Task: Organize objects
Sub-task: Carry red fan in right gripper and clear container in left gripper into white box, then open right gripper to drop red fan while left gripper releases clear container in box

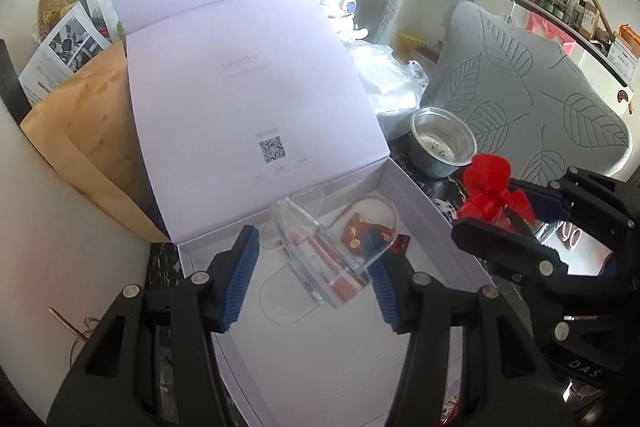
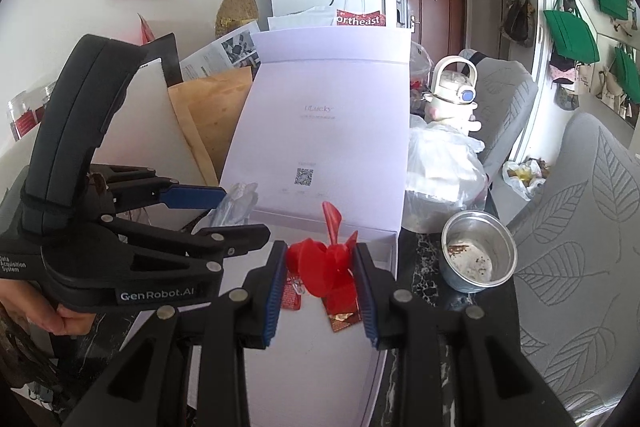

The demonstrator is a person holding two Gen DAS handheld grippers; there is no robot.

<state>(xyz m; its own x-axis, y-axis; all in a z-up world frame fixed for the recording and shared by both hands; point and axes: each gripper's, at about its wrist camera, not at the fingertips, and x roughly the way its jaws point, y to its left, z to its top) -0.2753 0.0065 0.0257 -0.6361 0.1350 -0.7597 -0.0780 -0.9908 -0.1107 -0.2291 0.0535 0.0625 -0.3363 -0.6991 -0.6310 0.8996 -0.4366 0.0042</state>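
The left gripper (image 1: 310, 277) has its ribbed blue fingers (image 1: 240, 275) closed on a clear acrylic piece (image 1: 316, 247), a hard, glassy wedge with rounded flaps and red-pink contents showing through it. It hangs above the floor of the white box (image 1: 432, 223), near that box's hinged back edge. The box is smooth matte card, its tall lid (image 1: 248, 75) standing upright with faint lettering and a small QR code.

The right gripper (image 2: 320, 277) is clamped tight on a red plastic flower (image 2: 320, 267), glossy with curled petals, one petal rising above the fingers. It sits over the box's right rim. On the box floor beneath lie small red-and-gold foil packets (image 2: 340, 319).

Right of the box, on the dark marbled worktop (image 2: 424, 263), stands a round metal cup (image 2: 478, 251) with residue inside.
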